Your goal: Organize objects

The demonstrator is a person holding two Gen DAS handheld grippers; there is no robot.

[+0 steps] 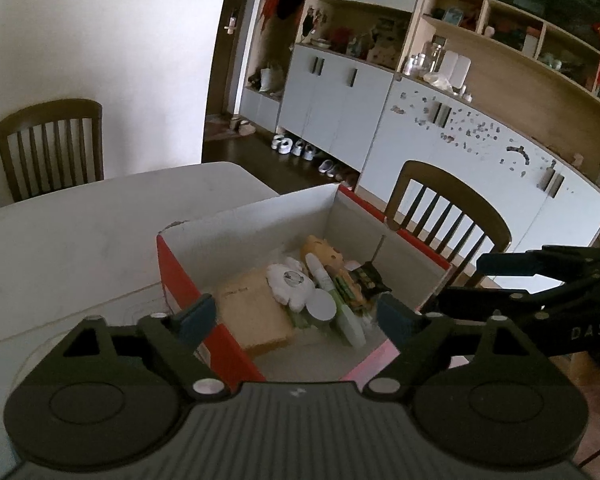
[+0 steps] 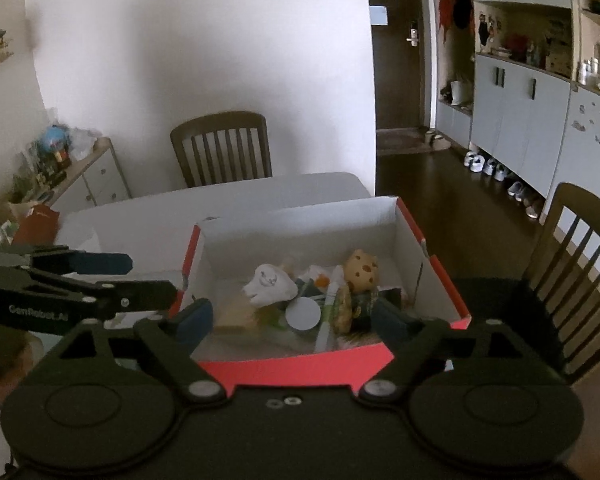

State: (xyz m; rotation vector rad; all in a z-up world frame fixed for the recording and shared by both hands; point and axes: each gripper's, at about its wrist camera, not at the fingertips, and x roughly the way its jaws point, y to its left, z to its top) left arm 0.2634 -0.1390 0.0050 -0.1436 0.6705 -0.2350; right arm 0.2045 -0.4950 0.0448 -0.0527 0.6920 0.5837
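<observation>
A red cardboard box with a white inside (image 1: 260, 216) (image 2: 300, 220) stands on the white table. In it lie a tan pad (image 1: 256, 312), a white plush toy (image 1: 290, 286) (image 2: 270, 286), a yellow plush toy (image 1: 324, 254) (image 2: 362, 270), a white round lid (image 1: 322, 306) (image 2: 303, 314), a white tube (image 1: 348, 322) and a dark packet (image 1: 368, 278). My left gripper (image 1: 296, 316) is open and empty above the box's near left corner. My right gripper (image 2: 294, 318) is open and empty above the box's near edge. Each gripper shows from the side in the other's view.
The white table (image 1: 80, 240) extends to the left and back. Wooden chairs stand at its far side (image 2: 222, 148) and right side (image 1: 448, 208). White cabinets and shelves (image 1: 480, 152) line the right wall, with shoes on the dark floor. A low cluttered sideboard (image 2: 72, 168) stands at the left.
</observation>
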